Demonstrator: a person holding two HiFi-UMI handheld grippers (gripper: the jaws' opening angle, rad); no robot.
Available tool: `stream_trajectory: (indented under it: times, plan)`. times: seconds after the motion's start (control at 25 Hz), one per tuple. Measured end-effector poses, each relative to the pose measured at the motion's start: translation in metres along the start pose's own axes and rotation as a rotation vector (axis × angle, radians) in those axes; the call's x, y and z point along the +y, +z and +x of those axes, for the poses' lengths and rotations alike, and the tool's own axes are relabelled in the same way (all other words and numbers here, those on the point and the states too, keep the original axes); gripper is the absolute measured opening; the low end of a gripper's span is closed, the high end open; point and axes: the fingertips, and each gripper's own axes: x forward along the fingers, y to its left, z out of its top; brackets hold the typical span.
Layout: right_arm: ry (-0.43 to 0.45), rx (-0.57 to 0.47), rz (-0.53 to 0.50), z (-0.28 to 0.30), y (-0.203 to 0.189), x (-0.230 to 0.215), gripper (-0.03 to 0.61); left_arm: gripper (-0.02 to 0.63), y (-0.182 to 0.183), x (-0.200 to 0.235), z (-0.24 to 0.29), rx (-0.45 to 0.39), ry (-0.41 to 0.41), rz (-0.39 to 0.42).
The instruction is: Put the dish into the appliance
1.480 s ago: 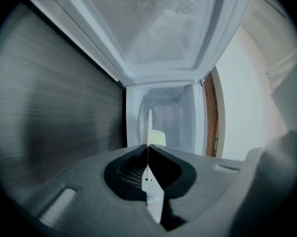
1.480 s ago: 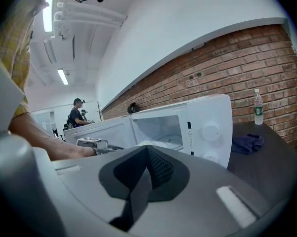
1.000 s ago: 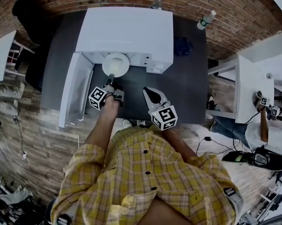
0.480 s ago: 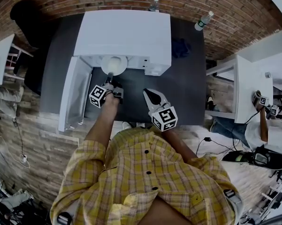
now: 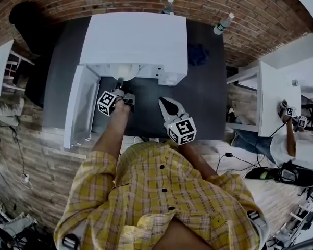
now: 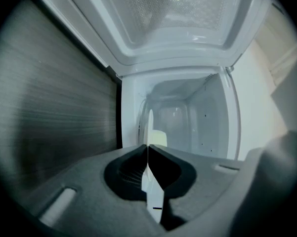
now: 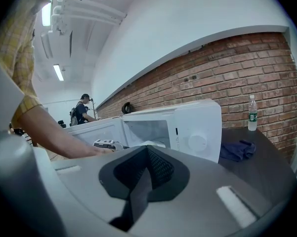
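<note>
- R gripper: nearest item. Hanging idle over front-centre of counter. Jaws closed, gripping nothing, pointing twd the appliance. Well apart from the dish.
- L gripper: working further in, left of centre. Jaws pinching the near rim of the dish.
- Dish: white, round. In the left gripper view it's showing edge-on, lying in line w/ the jaw seam and extending straight ahead of the jaws. Far part is sitting under the front edge of the microwave, at the cavity mouth. Can't tell if it's touching the cavity floor.
- Door: standing open twd counter's left edge, clear of the L arm.
- Judgement: L is the nearer arm and the cavity is lying directly beyond the dish, so the coming move is looking like a straight push fwd along the jaw axis, then a set-down.
- Cloth: blue, lying right of microwave.
- Bottles: standing at counter's back edge.
</note>
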Motion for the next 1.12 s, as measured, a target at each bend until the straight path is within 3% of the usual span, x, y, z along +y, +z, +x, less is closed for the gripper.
stream_trajectory:
  times: [1.12]
  plan:
    - [-0.012, 0.007, 0.020, -0.005, -0.002, -0.012, 0.003, 0.012, -0.005, 0.004, 0.024, 0.016, 0.025, -0.025]
